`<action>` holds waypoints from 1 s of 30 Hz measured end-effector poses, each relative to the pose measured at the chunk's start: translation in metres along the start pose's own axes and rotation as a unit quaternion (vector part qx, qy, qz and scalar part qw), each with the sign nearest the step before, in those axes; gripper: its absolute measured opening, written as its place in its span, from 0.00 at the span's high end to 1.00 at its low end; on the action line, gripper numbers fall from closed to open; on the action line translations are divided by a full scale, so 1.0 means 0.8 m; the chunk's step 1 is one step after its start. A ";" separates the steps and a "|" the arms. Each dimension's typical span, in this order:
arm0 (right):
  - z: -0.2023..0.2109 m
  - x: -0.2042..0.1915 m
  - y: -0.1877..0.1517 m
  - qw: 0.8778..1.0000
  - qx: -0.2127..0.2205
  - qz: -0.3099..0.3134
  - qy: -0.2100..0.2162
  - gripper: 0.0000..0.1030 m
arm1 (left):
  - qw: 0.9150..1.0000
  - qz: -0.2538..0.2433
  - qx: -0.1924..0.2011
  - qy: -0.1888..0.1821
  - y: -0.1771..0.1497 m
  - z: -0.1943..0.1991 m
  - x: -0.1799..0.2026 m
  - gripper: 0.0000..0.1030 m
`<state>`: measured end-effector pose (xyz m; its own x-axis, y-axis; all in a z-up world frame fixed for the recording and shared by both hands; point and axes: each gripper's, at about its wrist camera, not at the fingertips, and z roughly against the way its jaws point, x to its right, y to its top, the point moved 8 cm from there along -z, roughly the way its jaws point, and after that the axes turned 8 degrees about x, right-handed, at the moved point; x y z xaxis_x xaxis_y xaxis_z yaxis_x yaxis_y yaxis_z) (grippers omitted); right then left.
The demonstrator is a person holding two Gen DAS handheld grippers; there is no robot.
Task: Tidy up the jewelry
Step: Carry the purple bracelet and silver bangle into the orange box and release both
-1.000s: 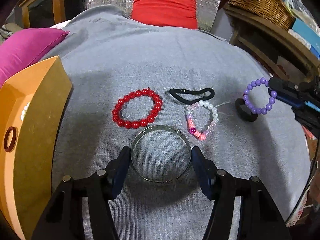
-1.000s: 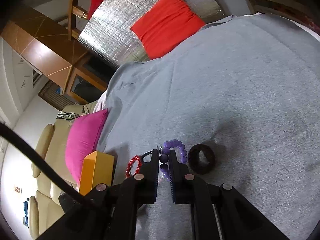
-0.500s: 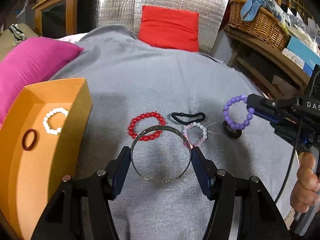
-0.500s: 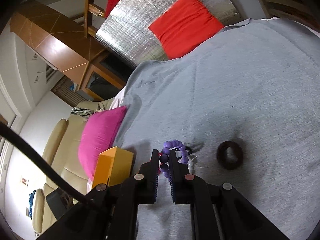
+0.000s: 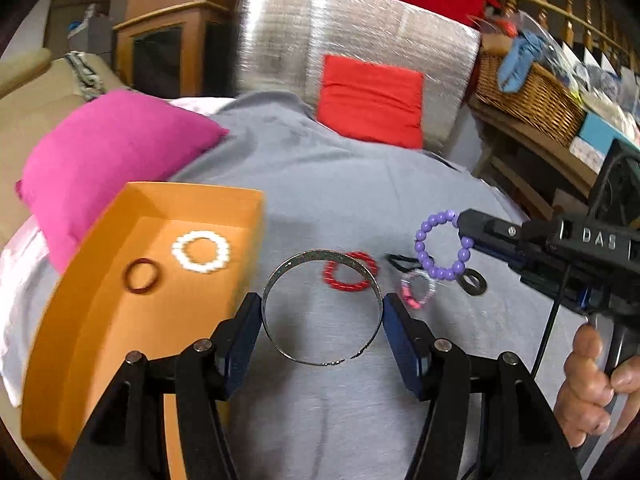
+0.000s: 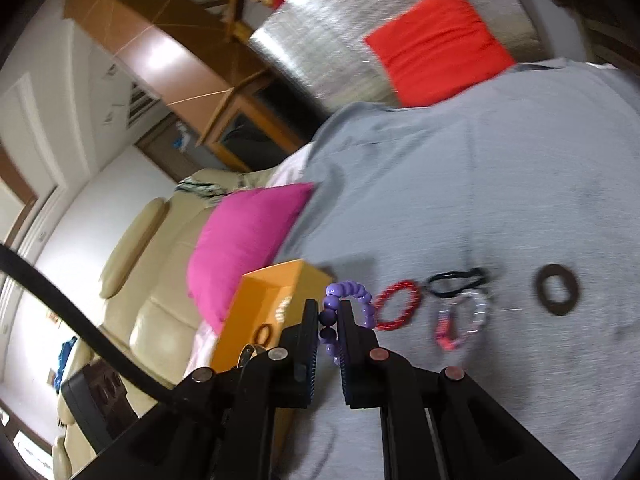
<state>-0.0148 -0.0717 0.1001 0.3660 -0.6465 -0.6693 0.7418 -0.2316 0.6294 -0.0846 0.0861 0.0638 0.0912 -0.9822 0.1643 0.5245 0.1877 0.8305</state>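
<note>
My left gripper [image 5: 322,308] is shut on a silver metal bangle [image 5: 276,340], held in the air above the grey cloth. My right gripper [image 6: 329,320] is shut on a purple bead bracelet [image 6: 352,292], also lifted; it shows in the left wrist view [image 5: 442,246] too. The orange box [image 5: 100,300] stands at the left and holds a white bead bracelet [image 5: 201,251] and a brown ring [image 5: 140,275]. On the cloth lie a red bead bracelet [image 6: 398,305], a black hair tie [image 6: 458,281], a pink and clear bead bracelet [image 6: 460,320] and a dark ring [image 6: 556,289].
A magenta cushion [image 5: 104,160] lies behind the box. A red cushion [image 5: 370,100] leans on a silver panel at the back. A wicker basket [image 5: 528,96] sits on a shelf at the right. A beige sofa [image 6: 132,280] stands beyond the cloth.
Both grippers have risen with their bracelets and shifted toward the orange box. The box's inside now shows more fully, and the items on the cloth look smaller and farther.
</note>
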 end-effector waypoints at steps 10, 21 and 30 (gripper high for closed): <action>-0.066 -0.085 -0.042 0.997 -0.043 0.021 0.061 0.89 | 0.994 0.070 0.000 0.088 0.011 0.014 -0.135 0.39; -0.158 -0.143 -0.100 0.990 -0.108 0.048 0.072 0.89 | 0.979 0.102 -0.070 0.160 -0.028 -0.020 -0.215 0.39; -0.194 -0.128 -0.127 0.987 -0.137 0.069 0.041 0.89 | 0.971 0.112 -0.111 0.179 -0.047 -0.047 -0.227 0.39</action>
<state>-0.0406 0.1310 0.0434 0.5111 -0.5942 -0.6211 0.8011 0.0673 0.5948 -0.0892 0.2569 -0.0177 0.4924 -0.8646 0.0995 0.6226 0.4298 0.6539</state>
